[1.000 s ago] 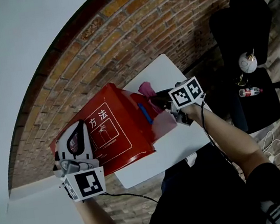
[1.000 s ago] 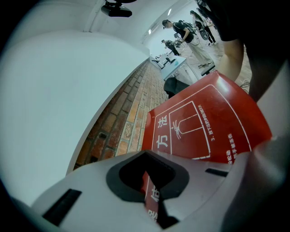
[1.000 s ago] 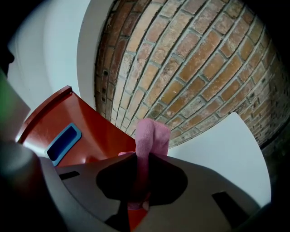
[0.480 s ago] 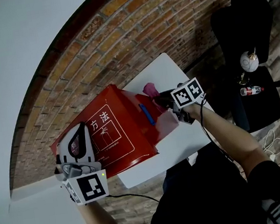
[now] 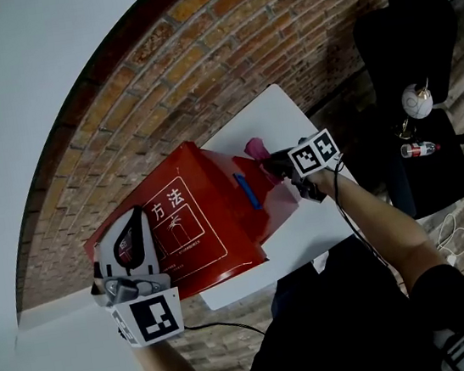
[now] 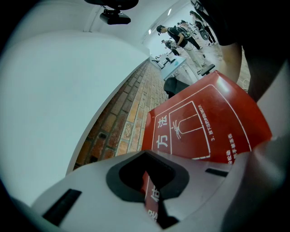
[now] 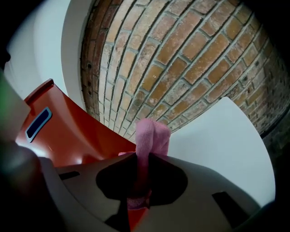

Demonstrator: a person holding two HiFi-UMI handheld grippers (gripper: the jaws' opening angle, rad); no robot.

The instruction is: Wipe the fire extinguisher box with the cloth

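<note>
Looking down from my head, the red fire extinguisher box (image 5: pixel 193 216) is on the white bench (image 5: pixel 306 221) by the brick wall (image 5: pixel 221 45). In my left gripper view, my left tongs (image 6: pixel 152 199) pinch the box's thin edge. In my right gripper view, my right tongs (image 7: pixel 138 190) pinch the pink cloth (image 7: pixel 152 136), close by the box.

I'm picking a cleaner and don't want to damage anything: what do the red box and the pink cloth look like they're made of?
Red box: probably painted sheet metal, possibly hard plastic. Its panels are thin, flat and rigid, with a glossy sheen and white printed graphics.
Pink cloth: a soft, matte textile, likely microfibre. Its surface is fine and fuzzy, and it folds and bunches limply.
</note>
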